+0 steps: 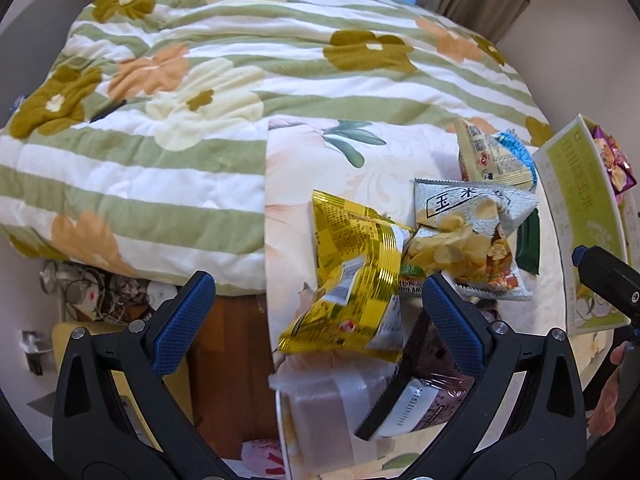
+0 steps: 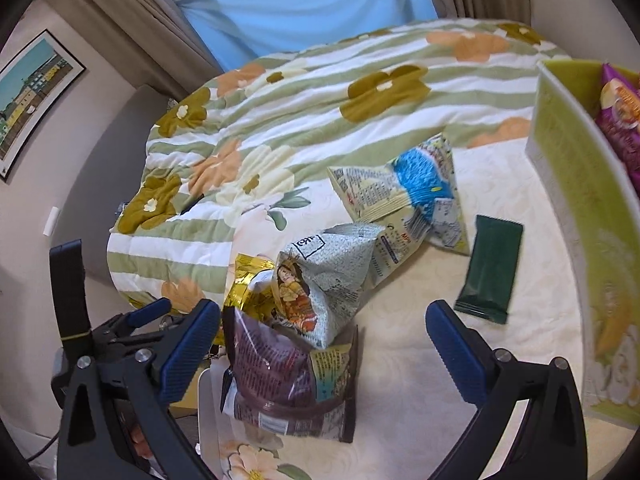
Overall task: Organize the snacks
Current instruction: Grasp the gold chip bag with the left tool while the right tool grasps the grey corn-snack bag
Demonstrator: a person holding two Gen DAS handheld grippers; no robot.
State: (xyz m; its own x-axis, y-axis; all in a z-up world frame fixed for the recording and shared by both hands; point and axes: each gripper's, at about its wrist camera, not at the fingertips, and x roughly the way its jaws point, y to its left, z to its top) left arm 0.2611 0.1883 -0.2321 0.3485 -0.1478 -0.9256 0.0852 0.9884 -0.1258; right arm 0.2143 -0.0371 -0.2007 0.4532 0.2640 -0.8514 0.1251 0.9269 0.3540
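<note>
Several snack bags lie in a pile on a cream bedsheet (image 2: 400, 380). A yellow-gold bag (image 1: 352, 276) sits between my left gripper's (image 1: 316, 320) open fingers. Beside it are a grey chip bag (image 1: 472, 232), a dark purple bag (image 1: 420, 400), a blue-and-beige bag (image 1: 496, 156) and a small dark green packet (image 1: 528, 244). My right gripper (image 2: 320, 352) is open above the purple bag (image 2: 280, 376) and the grey bag (image 2: 324, 280), holding nothing. The green packet (image 2: 492, 268) lies apart. A green box (image 2: 580, 216) at the right holds a magenta bag (image 2: 620, 120).
A striped floral quilt (image 1: 200, 120) is bunched behind the snacks. The bed edge drops to a wooden floor (image 1: 228, 352) with cables and clutter at left. The right gripper's body shows in the left wrist view (image 1: 608, 280). The left gripper's body shows in the right wrist view (image 2: 100, 328).
</note>
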